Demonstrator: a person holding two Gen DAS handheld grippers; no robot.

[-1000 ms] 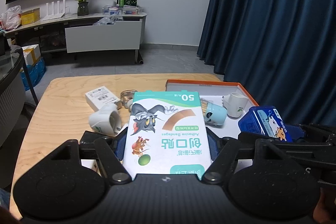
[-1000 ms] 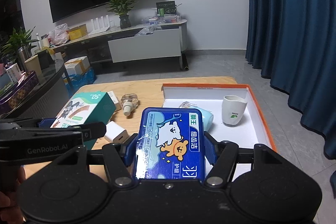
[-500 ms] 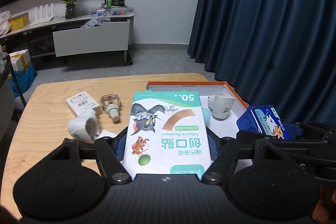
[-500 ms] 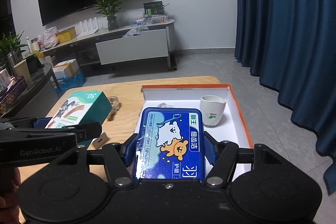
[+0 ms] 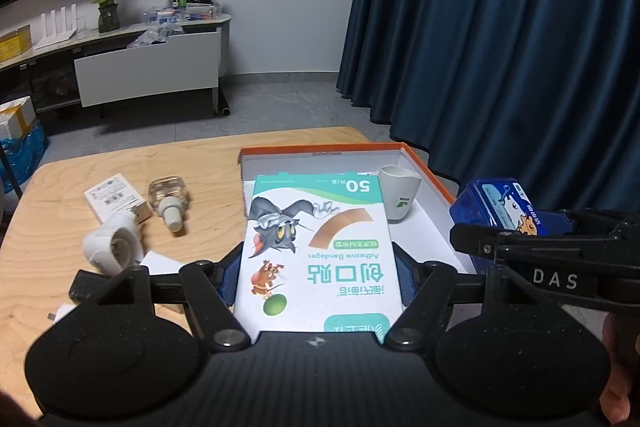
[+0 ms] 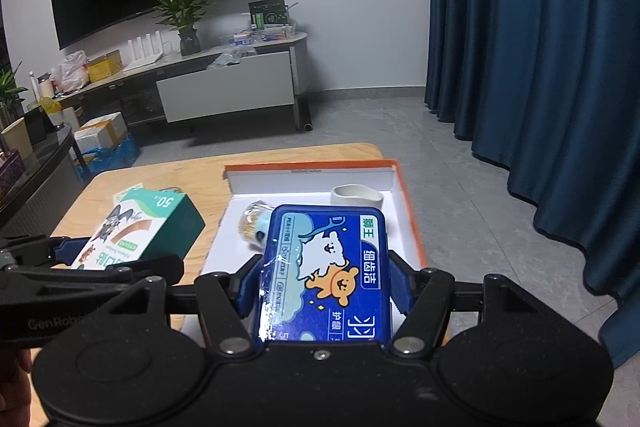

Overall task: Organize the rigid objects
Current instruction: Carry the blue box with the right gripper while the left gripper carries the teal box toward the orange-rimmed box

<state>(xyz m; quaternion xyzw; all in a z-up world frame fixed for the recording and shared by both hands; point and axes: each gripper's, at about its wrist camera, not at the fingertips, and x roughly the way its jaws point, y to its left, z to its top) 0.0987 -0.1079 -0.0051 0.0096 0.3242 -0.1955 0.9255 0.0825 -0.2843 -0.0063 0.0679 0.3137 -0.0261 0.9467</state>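
My left gripper (image 5: pixel 318 273) is shut on a white and green adhesive bandage box (image 5: pixel 316 251) with a cartoon cat, held above the left part of the orange-rimmed white tray (image 5: pixel 320 150). My right gripper (image 6: pixel 322 285) is shut on a blue dental floss box (image 6: pixel 326 267), held above the tray (image 6: pixel 408 203). The blue box also shows in the left wrist view (image 5: pixel 496 203), and the bandage box in the right wrist view (image 6: pixel 144 231). In the tray stand a white cup (image 5: pixel 398 195) and a light blue toothpick jar (image 6: pixel 254 225).
On the wooden table (image 5: pixel 80 179), left of the tray, lie a small white box (image 5: pixel 114 201), a clear glass bottle (image 5: pixel 168 197), a white round device (image 5: pixel 114 247) and a black flat object (image 5: pixel 88 289). Blue curtains (image 5: pixel 500 47) hang to the right.
Both grippers have moved right, so the tray now lies under them. The table items have shifted left in the left wrist view. Both boxes stay gripped.
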